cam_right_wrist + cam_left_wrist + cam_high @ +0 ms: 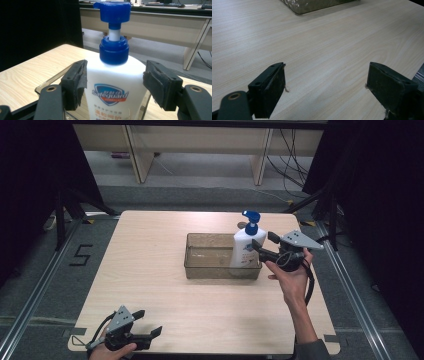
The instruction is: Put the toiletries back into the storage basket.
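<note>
White soap bottle [115, 85] between right gripper [115, 87] pads

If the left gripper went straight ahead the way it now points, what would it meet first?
Probably the clear tray. The left gripper is open over bare table, and nothing else lies ahead of its jaws; whether its line meets the tray's corner or passes beside it is unclear.
</note>
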`<state>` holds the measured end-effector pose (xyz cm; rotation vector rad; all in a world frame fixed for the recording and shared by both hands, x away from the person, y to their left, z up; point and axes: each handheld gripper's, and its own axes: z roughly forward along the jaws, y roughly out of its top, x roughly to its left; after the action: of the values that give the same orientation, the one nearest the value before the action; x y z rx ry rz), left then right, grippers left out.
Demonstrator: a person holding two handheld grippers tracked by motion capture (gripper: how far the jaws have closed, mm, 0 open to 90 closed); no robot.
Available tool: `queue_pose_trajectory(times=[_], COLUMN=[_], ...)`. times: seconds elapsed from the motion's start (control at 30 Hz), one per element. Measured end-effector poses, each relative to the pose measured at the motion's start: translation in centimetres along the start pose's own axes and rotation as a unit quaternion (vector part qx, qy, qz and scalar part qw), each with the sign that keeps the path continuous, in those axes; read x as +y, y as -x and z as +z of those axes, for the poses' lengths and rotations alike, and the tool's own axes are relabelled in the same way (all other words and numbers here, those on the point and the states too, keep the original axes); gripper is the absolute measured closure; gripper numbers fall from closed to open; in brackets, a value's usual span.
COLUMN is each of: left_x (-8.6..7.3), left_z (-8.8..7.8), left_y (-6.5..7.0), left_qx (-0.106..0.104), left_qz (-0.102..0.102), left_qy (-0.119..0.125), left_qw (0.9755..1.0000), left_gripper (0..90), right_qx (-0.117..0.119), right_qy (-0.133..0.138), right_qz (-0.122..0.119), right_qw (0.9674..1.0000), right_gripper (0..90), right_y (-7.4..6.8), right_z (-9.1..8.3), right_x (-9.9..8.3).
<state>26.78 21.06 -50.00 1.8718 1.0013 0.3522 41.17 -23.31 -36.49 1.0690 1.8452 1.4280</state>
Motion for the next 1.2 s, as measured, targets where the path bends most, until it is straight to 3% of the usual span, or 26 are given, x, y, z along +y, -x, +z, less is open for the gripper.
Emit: queue_pose_trajectory(times=[0.57, 0.7, 0.73, 1.03, 1.07, 1.1, 1.2], left_x=[0.1, 0.1, 0.1, 0.1, 0.1, 0.1, 0.1], left_z=[-0.1, -0.1, -0.1, -0.1, -0.1, -0.1, -0.1], left_y=[0.1, 0.1, 0.1, 0.1, 0.1, 0.1, 0.1], left_qx=[0.005, 0.004, 0.005, 0.004, 0.004, 0.004, 0.004], left_qz=[0.003, 0.001, 0.001, 0.0, 0.001, 0.001, 0.0], left_qy=[-0.005, -0.002, -0.003, -0.002, -0.002, -0.002, -0.002], left_qw=[1.0, 1.0, 1.0, 1.0, 1.0, 1.0, 1.0], left_gripper=[14.8, 14.8, 14.8, 14.8, 14.8, 14.8, 14.8], right_qx=[0.001, -0.003, 0.002, 0.006, 0.005, 0.005, 0.003], right_qy=[-0.01, -0.01, -0.012, -0.019, -0.021, -0.023, -0.022], right_qz=[0.008, 0.0, 0.01, 0.022, 0.012, 0.024, 0.02], right_qw=[0.9999, 0.9999, 0.9999, 0.9996, 0.9997, 0.9994, 0.9996], right_gripper=[34.5, 34.2, 34.2, 31.8, 31.5, 31.3, 30.4], right_y=[0.2, 0.3, 0.2, -0.1, 0.0, -0.2, -0.1], right_z=[-1.4, -1.7, -1.7, -2.0, -2.0, -2.1, -2.2], right_x=[-1.6, -1.9, -2.1, -3.1, -3.2, -3.3, -3.5])
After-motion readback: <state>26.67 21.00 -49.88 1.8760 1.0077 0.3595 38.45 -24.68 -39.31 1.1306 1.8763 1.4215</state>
